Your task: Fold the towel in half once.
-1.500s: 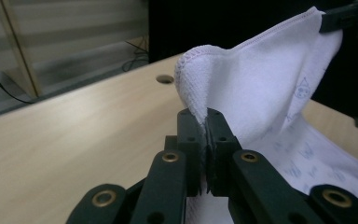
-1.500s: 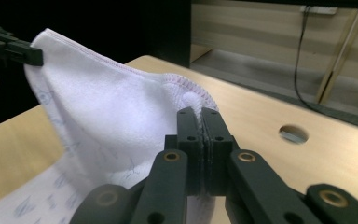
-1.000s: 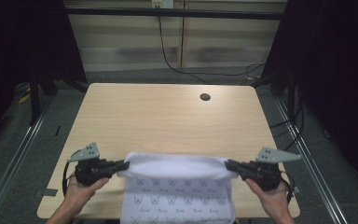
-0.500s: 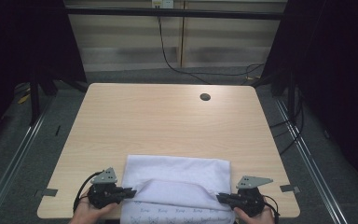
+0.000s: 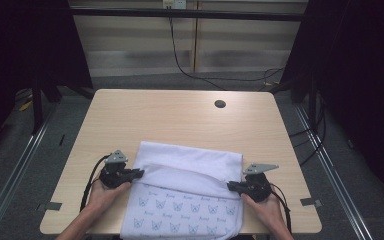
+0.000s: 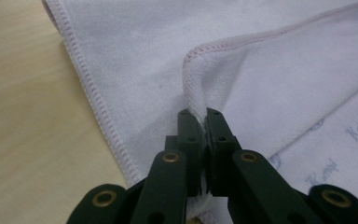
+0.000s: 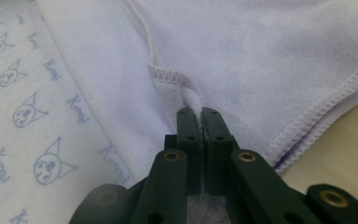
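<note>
In the high view, a white towel (image 5: 185, 195) lies at the lower middle of the frame on the wooden table (image 5: 180, 120), its near part hanging over the table's bottom edge. The left gripper (image 5: 139, 172) at lower left and the right gripper (image 5: 230, 185) at lower right each pinch one end of a turned-over hem, probably so the top layer can be drawn over the cat-printed face as a straight fold.

In the left gripper view, the black jaws are closed tight on a stitched corner of the towel (image 6: 261, 70) at frame centre; bare table shows at left.

In the right gripper view, the jaws likewise clamp the hem of the towel (image 7: 261, 51), with the printed side at left.
</note>
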